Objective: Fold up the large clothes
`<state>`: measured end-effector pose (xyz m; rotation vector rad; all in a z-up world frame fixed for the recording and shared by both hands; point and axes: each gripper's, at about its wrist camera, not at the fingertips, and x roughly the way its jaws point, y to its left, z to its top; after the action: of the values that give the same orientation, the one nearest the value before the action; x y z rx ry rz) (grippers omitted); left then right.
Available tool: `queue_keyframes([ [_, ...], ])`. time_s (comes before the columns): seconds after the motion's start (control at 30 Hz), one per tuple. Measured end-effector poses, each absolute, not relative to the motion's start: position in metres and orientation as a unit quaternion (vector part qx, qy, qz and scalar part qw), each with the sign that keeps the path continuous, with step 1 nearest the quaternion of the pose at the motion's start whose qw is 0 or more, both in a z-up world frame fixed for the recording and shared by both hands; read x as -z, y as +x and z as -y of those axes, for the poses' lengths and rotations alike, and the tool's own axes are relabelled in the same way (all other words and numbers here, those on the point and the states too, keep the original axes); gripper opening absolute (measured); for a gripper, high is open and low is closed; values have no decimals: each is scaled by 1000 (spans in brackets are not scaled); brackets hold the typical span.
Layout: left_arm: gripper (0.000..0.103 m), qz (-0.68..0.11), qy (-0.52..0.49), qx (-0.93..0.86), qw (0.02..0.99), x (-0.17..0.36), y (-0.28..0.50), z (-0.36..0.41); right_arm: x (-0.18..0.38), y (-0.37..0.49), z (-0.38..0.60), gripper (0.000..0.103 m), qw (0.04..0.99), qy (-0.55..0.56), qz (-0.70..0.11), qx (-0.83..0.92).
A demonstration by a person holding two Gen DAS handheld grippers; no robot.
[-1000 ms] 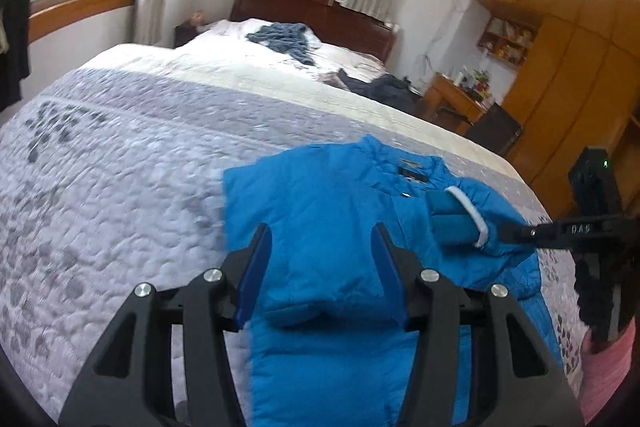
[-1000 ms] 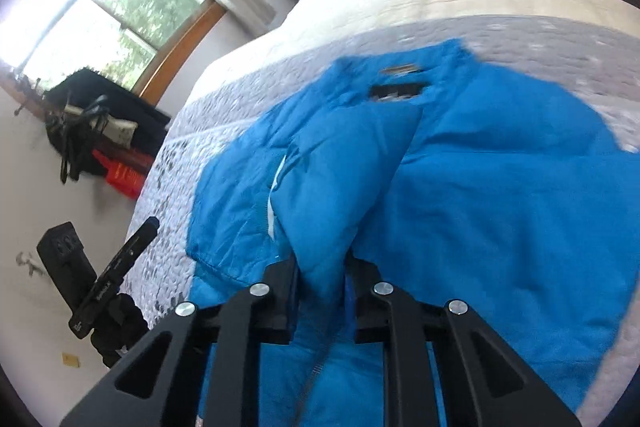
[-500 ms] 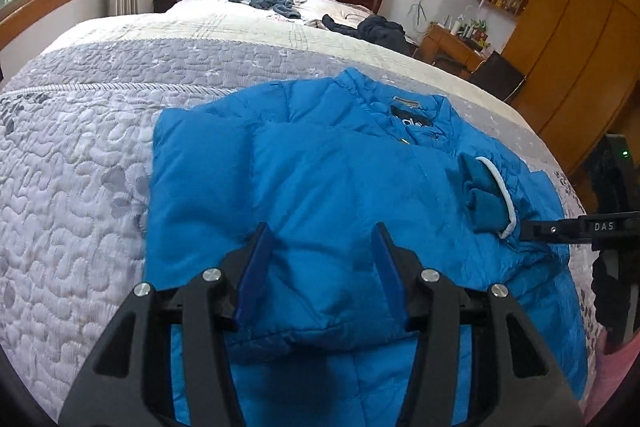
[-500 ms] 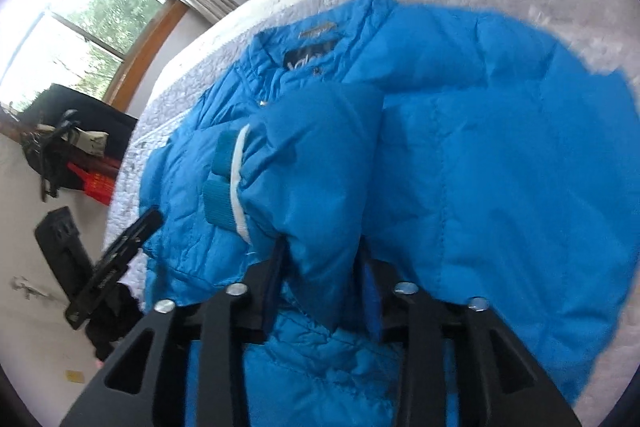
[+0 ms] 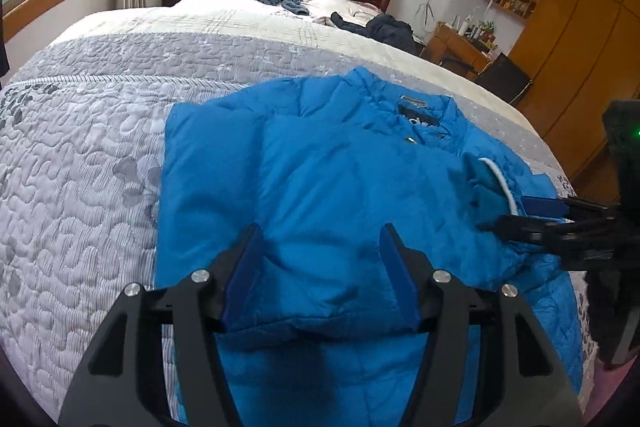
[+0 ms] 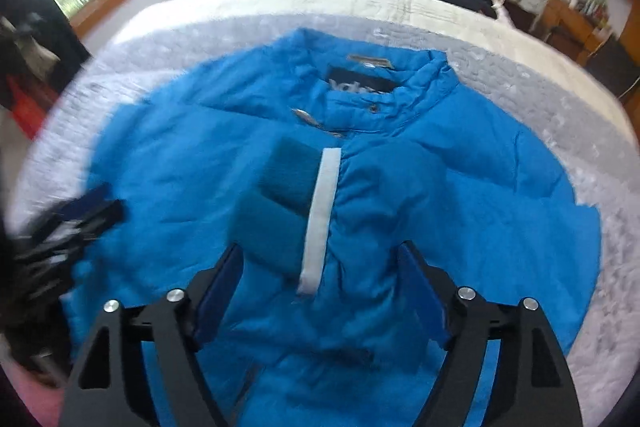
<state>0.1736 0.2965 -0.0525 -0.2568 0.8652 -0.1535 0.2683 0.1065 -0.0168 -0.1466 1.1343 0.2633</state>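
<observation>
Jacket [image 5: 328, 179] lies lengthwise from collar at upper centre toward both wide-apart, empty grippers, its folded sleeve cuff [image 6: 280, 211] just before the right gripper [image 6: 320, 291], nearer than the left gripper [image 5: 320, 275].

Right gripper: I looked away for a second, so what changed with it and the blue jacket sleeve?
The right gripper let go of the sleeve, which it had pinched and carried across the jacket; its jaws now stand wide open above the cuff. The left gripper stayed open, and the jacket stayed on the bed.
</observation>
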Motion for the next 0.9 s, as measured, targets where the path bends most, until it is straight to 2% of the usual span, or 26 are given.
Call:
queue_keyframes([
  [0.07, 60, -416, -120, 75, 898, 53, 174, -296, 26, 272, -108, 74, 831, -84, -538, -109],
  [0.13, 60, -415, -120, 75, 899, 55, 174, -295, 26, 273, -103, 52, 834, -87, -535, -100],
  [0.23, 60, -414, -118, 76, 899, 58, 172, -295, 16, 271, -83, 35, 836, -42, -536, -113],
  [0.3, 60, -414, -117, 75, 900, 59, 172, -294, 3, 266, -63, 31, 838, 2, -531, -129],
  [0.53, 60, -414, -119, 71, 900, 61, 174, -294, -20, 250, 32, 28, 839, 122, -516, -125],
  [0.7, 60, -415, -114, 67, 900, 60, 173, -293, -3, 236, 88, 29, 831, 146, -533, -73],
  [0.9, 62, -388, -90, 66, 915, 29, 164, -282, -28, 227, 90, 30, 856, 143, -487, -95],
])
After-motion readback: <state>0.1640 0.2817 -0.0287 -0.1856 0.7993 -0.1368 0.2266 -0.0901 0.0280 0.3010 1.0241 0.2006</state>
